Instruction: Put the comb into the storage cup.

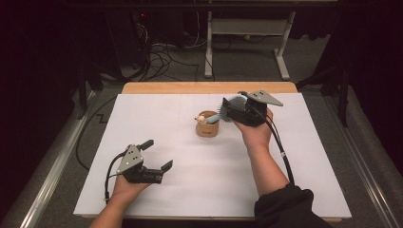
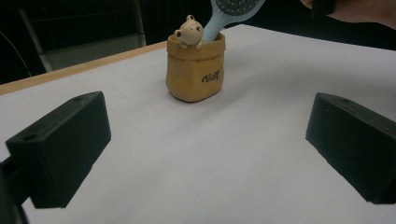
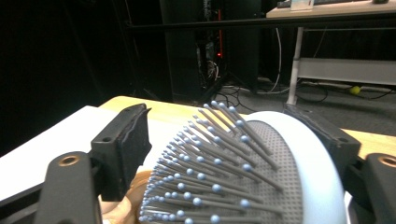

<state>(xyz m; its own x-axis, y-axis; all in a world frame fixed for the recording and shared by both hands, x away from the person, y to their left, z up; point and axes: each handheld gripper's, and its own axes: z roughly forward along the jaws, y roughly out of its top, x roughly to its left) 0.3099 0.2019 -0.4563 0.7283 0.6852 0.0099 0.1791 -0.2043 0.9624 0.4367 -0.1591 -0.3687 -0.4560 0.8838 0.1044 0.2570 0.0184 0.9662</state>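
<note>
Illegible dark script on pot [image 2: 196, 70]

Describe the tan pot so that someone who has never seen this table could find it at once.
Look at the white table and go to its middle, toward the far edge. There stands a small tan pot shaped like a sack. A little bear figure peeks over its rim, and a pale blue hairbrush stands in it by the handle.

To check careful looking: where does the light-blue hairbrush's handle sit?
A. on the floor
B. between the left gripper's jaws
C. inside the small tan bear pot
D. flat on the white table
C: the hairbrush has its handle down in the bear pot.
</note>
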